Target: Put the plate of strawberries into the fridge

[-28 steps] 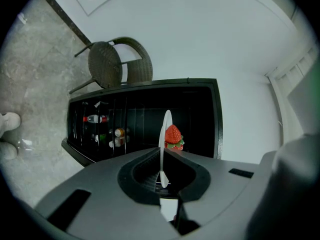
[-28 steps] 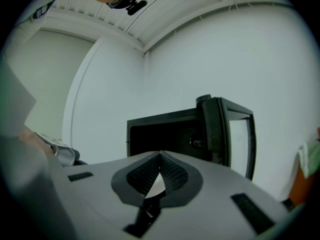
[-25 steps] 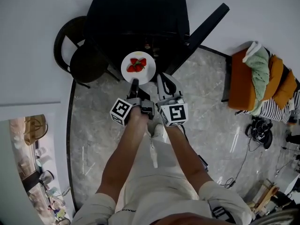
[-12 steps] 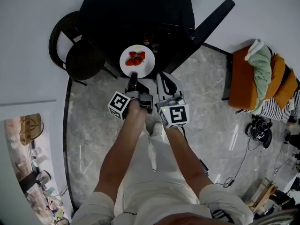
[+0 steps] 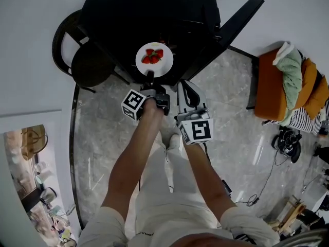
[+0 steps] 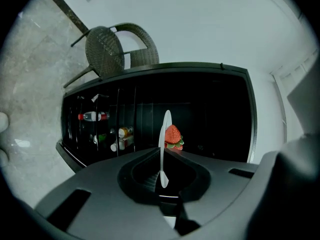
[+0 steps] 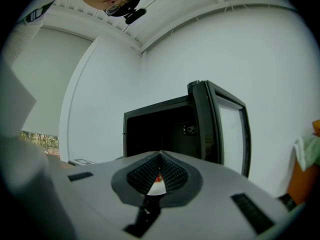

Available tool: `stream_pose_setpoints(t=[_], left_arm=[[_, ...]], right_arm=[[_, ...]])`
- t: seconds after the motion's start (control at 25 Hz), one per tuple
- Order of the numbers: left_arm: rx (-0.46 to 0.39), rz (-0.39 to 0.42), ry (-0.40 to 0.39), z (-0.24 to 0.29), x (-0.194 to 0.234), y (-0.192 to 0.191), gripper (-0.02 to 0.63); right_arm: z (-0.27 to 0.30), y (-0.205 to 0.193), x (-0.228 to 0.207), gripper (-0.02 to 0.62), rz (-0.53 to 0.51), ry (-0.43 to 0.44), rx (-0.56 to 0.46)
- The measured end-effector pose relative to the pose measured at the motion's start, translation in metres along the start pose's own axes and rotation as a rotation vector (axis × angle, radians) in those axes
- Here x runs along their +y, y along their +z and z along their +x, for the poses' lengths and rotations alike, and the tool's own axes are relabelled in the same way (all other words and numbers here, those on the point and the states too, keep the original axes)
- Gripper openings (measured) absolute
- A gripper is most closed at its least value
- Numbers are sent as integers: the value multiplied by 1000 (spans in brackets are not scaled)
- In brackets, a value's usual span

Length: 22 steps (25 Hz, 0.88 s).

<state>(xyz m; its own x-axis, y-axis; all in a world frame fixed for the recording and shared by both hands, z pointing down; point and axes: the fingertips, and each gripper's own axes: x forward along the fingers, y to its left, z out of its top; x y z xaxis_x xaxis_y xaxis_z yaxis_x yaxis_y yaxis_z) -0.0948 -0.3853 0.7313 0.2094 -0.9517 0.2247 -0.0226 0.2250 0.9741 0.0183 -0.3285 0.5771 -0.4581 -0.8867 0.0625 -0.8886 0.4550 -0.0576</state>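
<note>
Looking at the left gripper [image 5: 149, 76]: what changed?
— Clamped on the plate [image 5: 154, 59] rim, it has sunk toward the fridge [image 5: 128, 14]; the strawberries [image 5: 153, 56] now sit at its open mouth, not yet shelved.
— And the right gripper [image 5: 186, 89]?
— Closed, empty, just outside the fridge.

The fridge [image 5: 149, 14] interior is lost in darkness — its bottles [image 6: 95, 116] too small to identify.

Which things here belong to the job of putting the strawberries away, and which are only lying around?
For the job: plate, strawberries, open fridge, left hand-held gripper shut on the plate's rim.
Lying about: chair, orange seat with clothes, cables.
</note>
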Motion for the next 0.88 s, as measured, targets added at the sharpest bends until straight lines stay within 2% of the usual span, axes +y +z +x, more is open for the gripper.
stream_pose_setpoints(t=[0.28,0.56,0.88], left_arm=[[11,7,42,22,22,1,11],[76,43,76,43,43,-1,11],[61,24,90,63,63,16,11]], right_arm=[[1,0,0,12,-1,1,-1],[-2,-2,6,12,5,16,24],[-2,-8,7,12,18,23,31]])
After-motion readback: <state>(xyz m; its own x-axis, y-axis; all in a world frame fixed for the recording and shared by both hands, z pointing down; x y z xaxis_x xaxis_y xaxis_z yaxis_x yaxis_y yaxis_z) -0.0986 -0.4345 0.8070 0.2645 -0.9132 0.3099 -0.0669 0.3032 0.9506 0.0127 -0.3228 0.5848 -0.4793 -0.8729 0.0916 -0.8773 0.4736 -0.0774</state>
